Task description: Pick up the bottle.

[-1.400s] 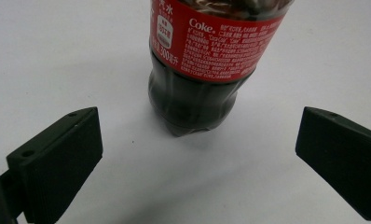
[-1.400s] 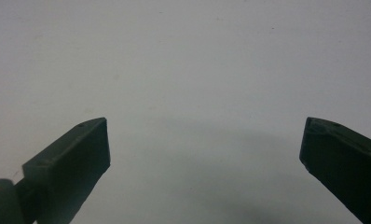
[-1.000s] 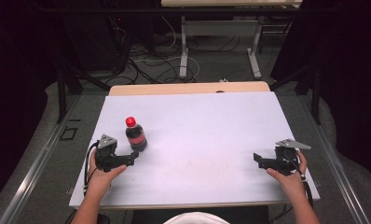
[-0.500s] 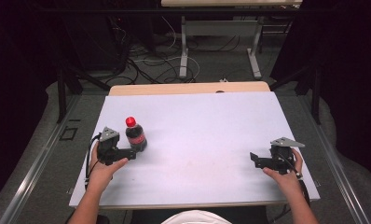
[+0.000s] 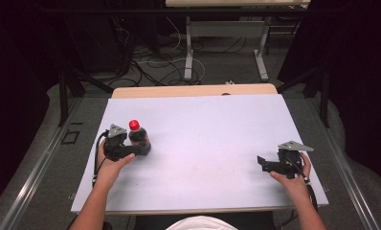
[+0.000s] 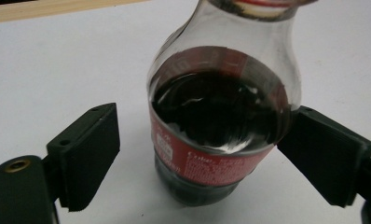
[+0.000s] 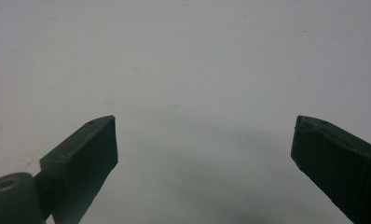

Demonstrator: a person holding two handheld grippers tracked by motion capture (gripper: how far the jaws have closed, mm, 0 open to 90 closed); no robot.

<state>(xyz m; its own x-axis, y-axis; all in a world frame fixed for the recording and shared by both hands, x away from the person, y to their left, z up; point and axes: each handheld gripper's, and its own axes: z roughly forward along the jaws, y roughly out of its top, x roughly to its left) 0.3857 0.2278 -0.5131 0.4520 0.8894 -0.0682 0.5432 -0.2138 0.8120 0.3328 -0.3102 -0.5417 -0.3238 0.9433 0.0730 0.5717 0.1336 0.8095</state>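
A small cola bottle (image 5: 137, 138) with a red cap and red label stands upright on the left of the white table (image 5: 207, 139). My left gripper (image 5: 141, 146) reaches around its lower body. In the left gripper view the bottle (image 6: 221, 116) sits between the jaws. The right-hand pad (image 6: 326, 154) touches the label, while the left-hand pad (image 6: 88, 154) stands a little off it. These jaws have just been closing around the bottle. My right gripper (image 5: 262, 164) rests open near the table's right front, and in its own view the right gripper (image 7: 204, 154) has only bare tabletop between its jaws.
A wooden strip (image 5: 193, 90) borders the table's far edge. Beyond it are desk legs (image 5: 188, 52) and cables (image 5: 150, 62) on the floor. A metal rail (image 5: 40, 163) runs along the left side.
My left gripper has slid forward and right until its jaws flank the bottle, and they have narrowed. The bottle stands where it was. The right gripper has not moved.
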